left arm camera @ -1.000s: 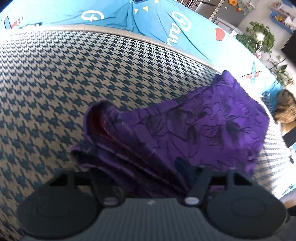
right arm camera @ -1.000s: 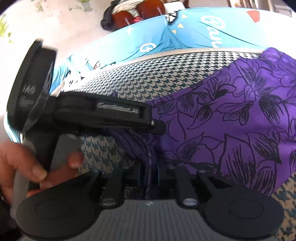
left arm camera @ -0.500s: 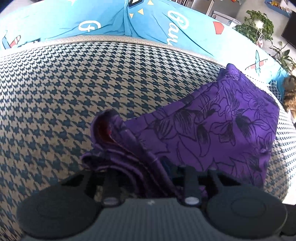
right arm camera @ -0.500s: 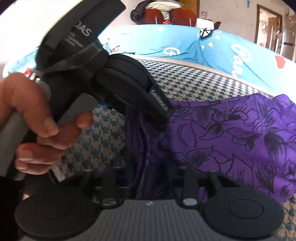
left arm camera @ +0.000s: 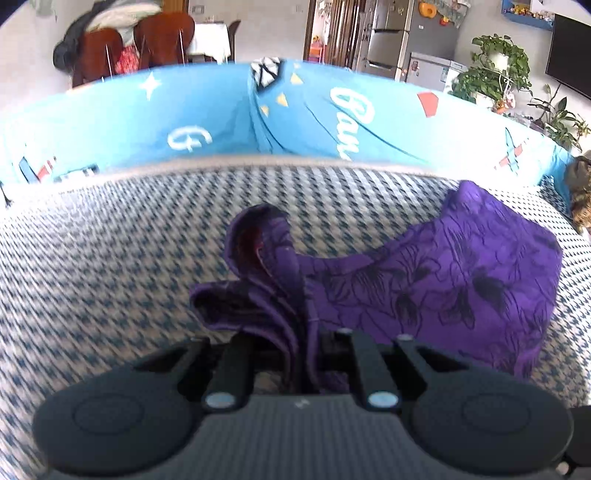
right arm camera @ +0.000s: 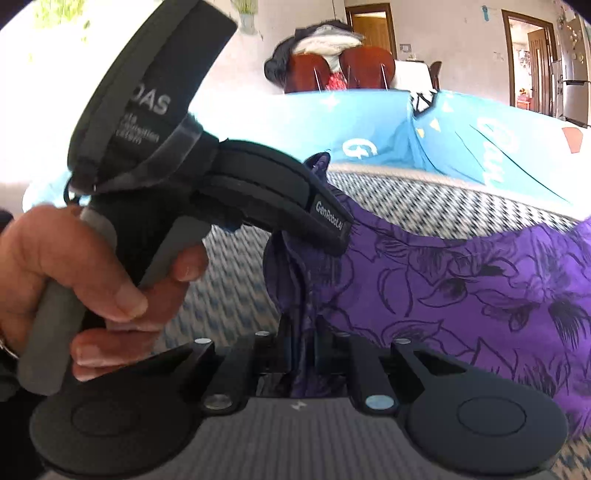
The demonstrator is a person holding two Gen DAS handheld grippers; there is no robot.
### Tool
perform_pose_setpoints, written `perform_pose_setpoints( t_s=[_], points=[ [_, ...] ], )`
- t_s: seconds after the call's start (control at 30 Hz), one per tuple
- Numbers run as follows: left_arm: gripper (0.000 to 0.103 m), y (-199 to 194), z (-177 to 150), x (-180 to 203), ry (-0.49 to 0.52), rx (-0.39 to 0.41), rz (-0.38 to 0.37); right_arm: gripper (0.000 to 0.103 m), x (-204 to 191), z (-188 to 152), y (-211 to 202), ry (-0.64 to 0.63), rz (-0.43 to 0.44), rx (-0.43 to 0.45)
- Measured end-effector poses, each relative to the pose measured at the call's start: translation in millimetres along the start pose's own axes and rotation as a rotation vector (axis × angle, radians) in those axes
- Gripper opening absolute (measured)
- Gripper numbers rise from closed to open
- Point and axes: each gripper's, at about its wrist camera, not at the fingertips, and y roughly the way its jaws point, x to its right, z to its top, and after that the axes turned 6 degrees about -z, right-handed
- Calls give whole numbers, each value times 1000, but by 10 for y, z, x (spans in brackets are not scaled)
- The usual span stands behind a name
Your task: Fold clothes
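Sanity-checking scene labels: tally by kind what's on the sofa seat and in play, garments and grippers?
Purple floral garment: 1
Handheld grippers: 2, left gripper and right gripper, each shut on a bunched part of the garment
Hand in view: 1, holding the left gripper's handle
Total: 4

A sunny living room around the checked sofa seat (left arm camera: 110,258).
Behind the seat runs a blue printed cover (left arm camera: 221,118); beyond that, two brown chairs (left arm camera: 162,37) draped with clothes. To the right of the chairs stand a grey fridge (left arm camera: 391,33), leafy plants (left arm camera: 495,66) and a dark television (left arm camera: 569,48).
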Motion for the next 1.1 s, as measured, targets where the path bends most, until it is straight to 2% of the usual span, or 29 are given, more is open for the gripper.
perform_pose_setpoints(
  t_s=[0.27,0.5,0.57,0.63,0.67,0.73,0.8,0.93,1.1],
  points=[
    [11,-121,480,-603,34,4,74,13,-155,478,376,98,128,66],
    [15,21,679,-1092,-28,-39,183,13,-294,771,913,165,232,74],
    [20,126,652,-1187,-71,-67,233,18,-305,779,1033,155,217,37],
    [31,232,625,-1283,-115,-94,283,19,-314,785,1085,122,203,-3],
    [31,264,600,-1312,-134,-102,306,19,-292,777,1072,112,207,-11],
    [39,273,525,-1335,-167,-105,338,19,-205,753,991,85,206,-11],
    [47,228,473,-1376,-211,-106,348,19,-68,730,896,73,192,-18],
    [55,116,445,-1432,-276,-79,345,19,235,791,758,82,154,-22],
    [73,77,416,-1203,-271,-44,297,19,638,783,646,114,71,-23]
  ],
)
